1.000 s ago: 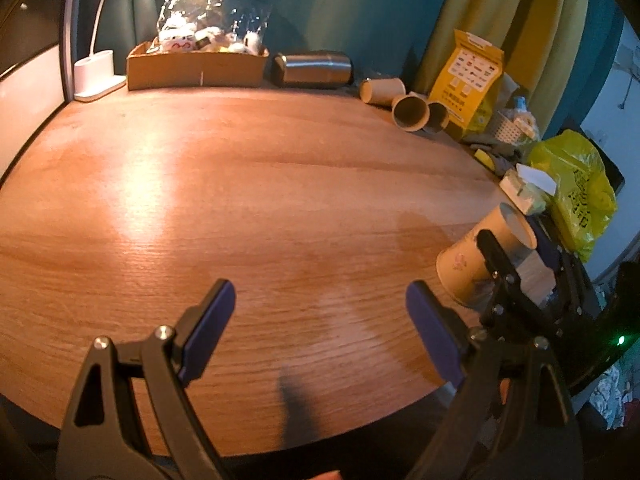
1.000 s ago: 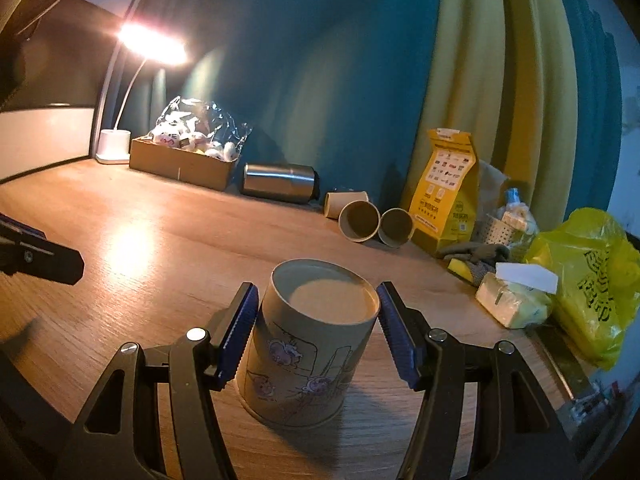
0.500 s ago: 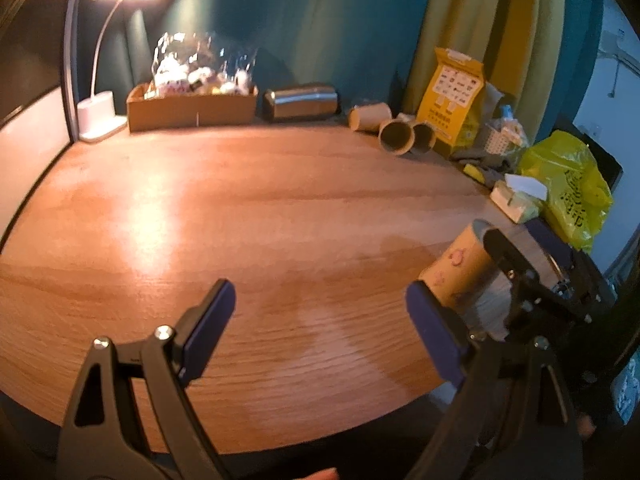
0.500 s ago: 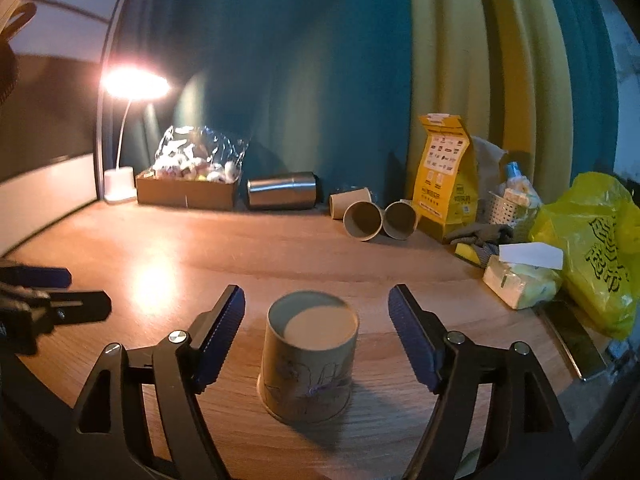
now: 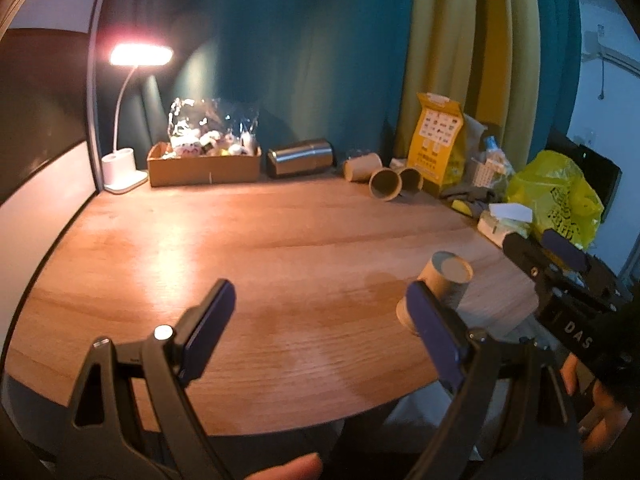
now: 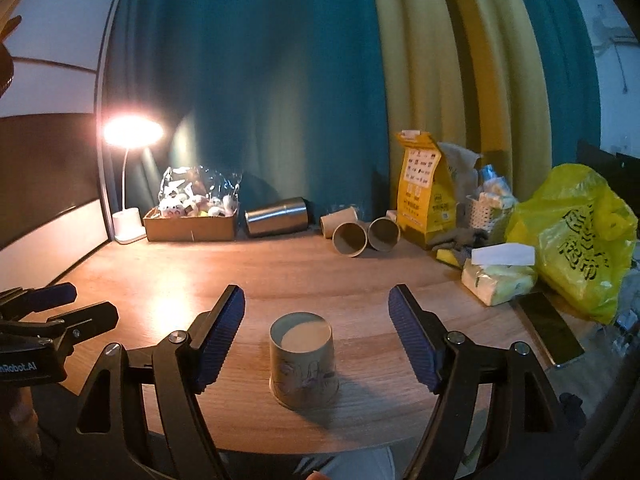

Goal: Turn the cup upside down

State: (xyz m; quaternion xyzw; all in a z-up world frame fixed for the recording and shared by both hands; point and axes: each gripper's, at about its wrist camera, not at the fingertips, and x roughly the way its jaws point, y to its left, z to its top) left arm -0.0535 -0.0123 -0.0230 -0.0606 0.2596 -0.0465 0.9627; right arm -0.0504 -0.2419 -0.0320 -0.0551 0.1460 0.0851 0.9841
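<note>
Your right gripper (image 6: 316, 340) has its fingers spread wide, and the cup (image 6: 303, 364) stands mouth-down on the table (image 6: 360, 280) between them, touching neither pad. The flip looks done, so the step in hand is a clean retreat: draw straight back along the finger line, keeping both pads off the paper wall so the light cup does not tip. Your left gripper (image 5: 316, 328) is spread too and pinches nothing; the cup sits just beyond its right finger (image 5: 432, 332), so hold it steady.
</note>
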